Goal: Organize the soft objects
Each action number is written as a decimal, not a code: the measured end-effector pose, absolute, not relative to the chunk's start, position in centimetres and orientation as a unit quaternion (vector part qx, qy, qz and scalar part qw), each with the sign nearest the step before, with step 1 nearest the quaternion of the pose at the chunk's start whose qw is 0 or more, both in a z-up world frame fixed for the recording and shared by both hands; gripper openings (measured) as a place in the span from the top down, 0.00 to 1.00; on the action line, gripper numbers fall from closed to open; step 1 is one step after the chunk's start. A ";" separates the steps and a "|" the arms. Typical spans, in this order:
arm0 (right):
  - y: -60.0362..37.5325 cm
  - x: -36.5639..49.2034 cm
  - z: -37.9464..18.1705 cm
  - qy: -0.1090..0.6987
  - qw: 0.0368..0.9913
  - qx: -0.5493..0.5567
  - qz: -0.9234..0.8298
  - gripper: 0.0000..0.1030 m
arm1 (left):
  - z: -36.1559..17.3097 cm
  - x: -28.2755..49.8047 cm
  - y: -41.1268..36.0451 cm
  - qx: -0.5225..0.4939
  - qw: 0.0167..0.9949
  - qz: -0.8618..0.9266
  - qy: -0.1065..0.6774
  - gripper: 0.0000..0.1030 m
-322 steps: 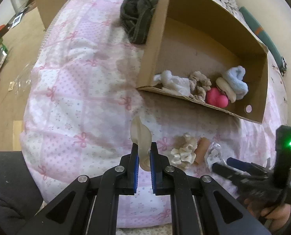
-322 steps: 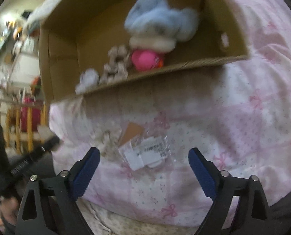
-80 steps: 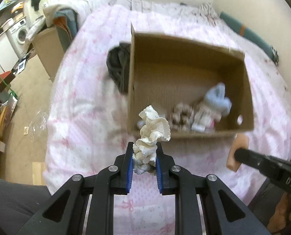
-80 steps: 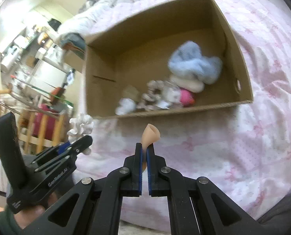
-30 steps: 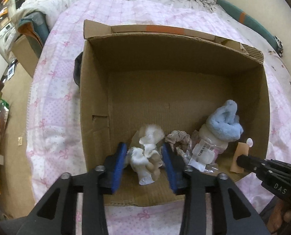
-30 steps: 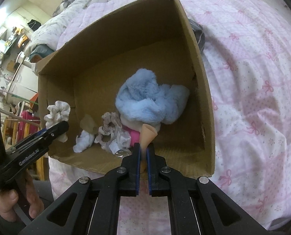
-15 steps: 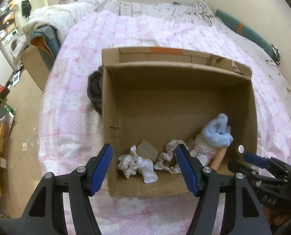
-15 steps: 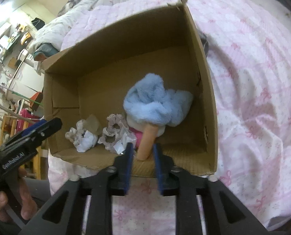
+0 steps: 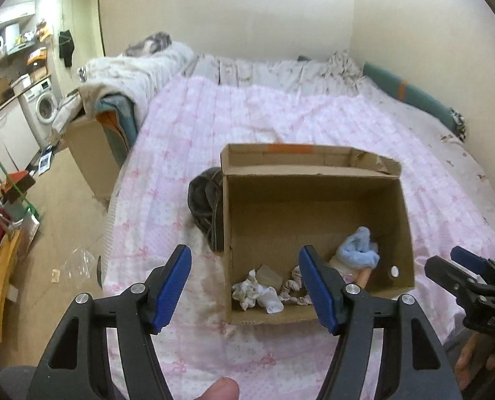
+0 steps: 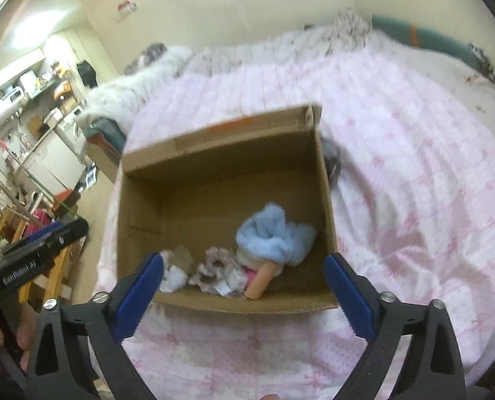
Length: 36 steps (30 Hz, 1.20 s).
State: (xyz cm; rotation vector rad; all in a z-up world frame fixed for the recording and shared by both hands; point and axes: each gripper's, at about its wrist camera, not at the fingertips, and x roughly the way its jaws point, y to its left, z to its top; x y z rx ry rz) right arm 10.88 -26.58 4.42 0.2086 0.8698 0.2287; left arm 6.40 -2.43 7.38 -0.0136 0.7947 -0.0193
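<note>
The soft objects are all inside one open cardboard box (image 9: 314, 200) that stands on the bed, on a pink quilt (image 9: 247, 116) with a bow pattern. They lie together along the near wall of the box, and the far part of its floor is bare. From the left side of the box I count: one white crumpled cloth (image 9: 257, 295) with a small tan piece (image 9: 269, 275) just behind it, one beige frilly scrunchie (image 10: 214, 266), one pink thing (image 10: 252, 275) that is mostly hidden, one peach-coloured roll (image 10: 262, 280) that leans tilted against the pile, and one fluffy light blue bundle (image 10: 270, 236) that rests on top at the right side. A small white label or packet (image 10: 222, 288) shows near the scrunchie, but I cannot tell what it is.

The left gripper (image 9: 244, 286) has its two blue fingers spread wide apart and holds nothing; it is above the near edge of the quilt, in front of the box. The right gripper (image 10: 244, 295) is also spread wide and carries nothing, and its fingers frame the near wall of the box.

One dark grey garment (image 9: 205, 206) lies on the quilt and touches the left outer wall of the box. Beside the bed, on the left, there is another cardboard box (image 9: 94, 153) with folded bedding (image 9: 130, 76) on it, and one washing machine (image 9: 42, 110) stands further back.
</note>
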 end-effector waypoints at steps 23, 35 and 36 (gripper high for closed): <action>-24.4 6.0 1.7 0.409 0.907 0.062 0.078 0.00 | 3.4 1.8 -0.6 -0.033 0.922 -0.001 0.386 0.01; -23.8 5.7 2.0 0.397 0.914 0.039 0.074 0.00 | 3.1 2.0 0.0 -0.046 0.919 0.001 0.392 0.01; -23.8 5.7 2.0 0.397 0.914 0.038 0.074 0.00 | 3.1 2.0 0.0 -0.047 0.919 -0.001 0.392 0.01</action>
